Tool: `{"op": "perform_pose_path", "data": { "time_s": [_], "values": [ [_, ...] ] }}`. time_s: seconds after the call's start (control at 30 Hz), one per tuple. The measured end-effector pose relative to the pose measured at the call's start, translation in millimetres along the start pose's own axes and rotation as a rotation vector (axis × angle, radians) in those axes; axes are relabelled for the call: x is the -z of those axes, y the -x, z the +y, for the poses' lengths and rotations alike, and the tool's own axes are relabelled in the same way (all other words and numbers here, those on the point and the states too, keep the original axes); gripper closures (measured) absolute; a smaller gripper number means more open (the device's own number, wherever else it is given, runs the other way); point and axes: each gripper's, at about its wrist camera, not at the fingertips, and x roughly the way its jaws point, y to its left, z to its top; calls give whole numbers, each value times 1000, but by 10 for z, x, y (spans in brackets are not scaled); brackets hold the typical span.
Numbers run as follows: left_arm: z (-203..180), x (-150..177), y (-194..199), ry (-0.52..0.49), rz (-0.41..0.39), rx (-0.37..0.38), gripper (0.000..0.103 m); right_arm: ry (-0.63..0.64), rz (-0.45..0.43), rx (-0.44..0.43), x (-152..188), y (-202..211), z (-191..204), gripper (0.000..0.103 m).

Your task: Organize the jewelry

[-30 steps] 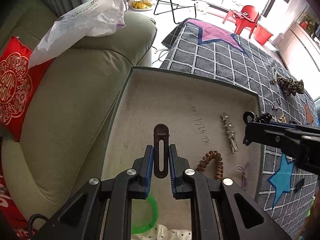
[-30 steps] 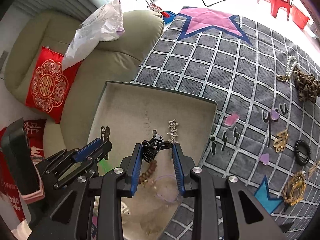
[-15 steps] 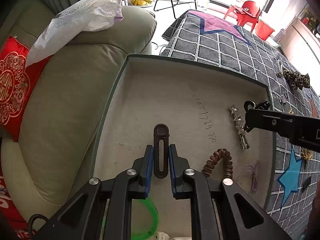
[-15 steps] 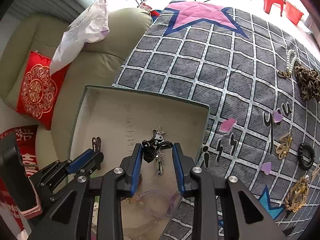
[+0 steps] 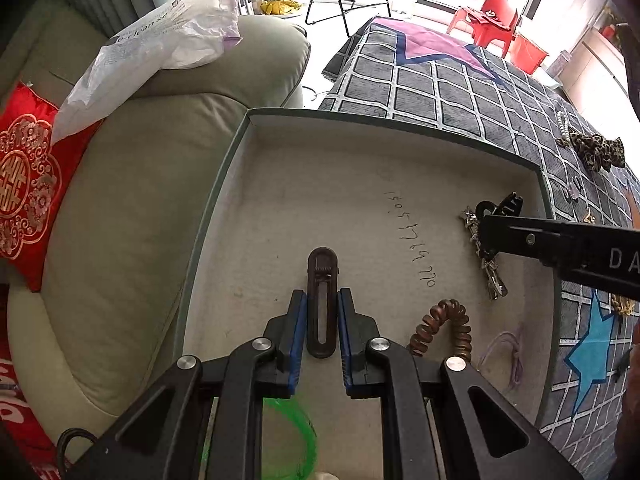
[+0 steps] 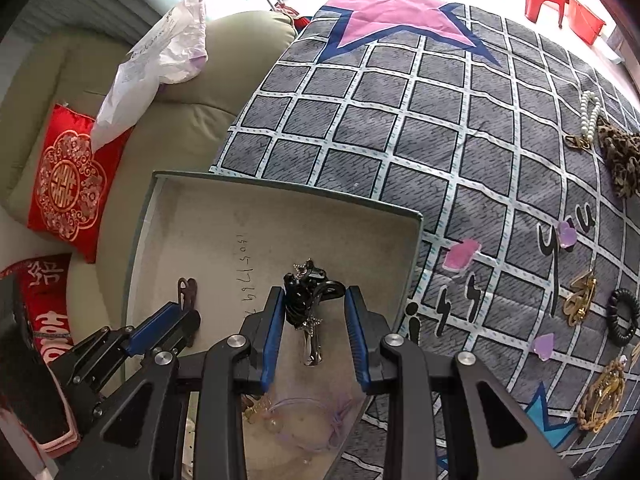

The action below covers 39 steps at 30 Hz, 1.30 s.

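We have both grippers over the shallow grey-green tray (image 5: 224, 184), which rests partly on the checked grey mat (image 6: 400, 120) and partly on the pale sofa (image 5: 132, 200).

Left gripper (image 5: 322, 320): jaws narrow, blue pads clamped on a dark brown flat hair clip (image 5: 322, 292), its toothed end pointing away from us above the tray floor.

Right gripper (image 6: 314, 312): jaws partly closed, holding a black claw clip (image 6: 300, 296) against the left pad; whether the right pad touches it we cannot tell.

Tray contents, near to far:
- green plastic bangle (image 5: 296, 436), at the near edge, partly under the left gripper;
- pale lilac elastic loop (image 6: 316, 420);
- brown spiral hair tie (image 5: 444, 324), to the right of the left gripper;
- silver star hair pin (image 5: 492, 276), directly under the black claw clip;
- handwritten digits (image 5: 412, 236) on the tray floor, mid-tray.
The far half of the tray floor is bare.

Outside the tray, on the mat: gold hair claws (image 6: 580, 300), a black coil tie (image 6: 622, 316), lilac heart pieces (image 6: 566, 234), a pearl strand (image 6: 590, 116) and a leopard scrunchie (image 6: 620, 156).

On the sofa: red cushion (image 5: 24, 188), white plastic bag (image 5: 160, 40).
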Motion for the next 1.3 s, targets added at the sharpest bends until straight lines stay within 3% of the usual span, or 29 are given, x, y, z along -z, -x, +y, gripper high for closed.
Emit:
{"op": "perform_pose_path", "data": {
  "time_s": [0.4,0.43,0.47,0.5,0.57,0.8,1.03,1.3],
  "values": [
    [22,19,4,12,25,-9,85,-22,23,-32,-15,3,-29,69],
    [25,22,4,15,28,-9,76,-24,24,-36,-16,13,-36,68],
    [31,21,8,17,29,-11,33,-27,24,-43,-16,29,-39,67],
    [39,27,44,23,12,-32,2,-28,20,-50,-17,54,-41,64],
    [29,35,139,18,-37,-55,1,-25,10,-49,-18,106,-34,61],
    [34,55,244,34,-27,-43,1,-60,-16,-47,55,308,-90,61],
    [48,152,402,33,-10,-138,1,-58,-16,-38,235,480,-87,56],
    [68,329,621,75,7,-111,1,-26,4,0,497,607,-4,43]
  ]
}}
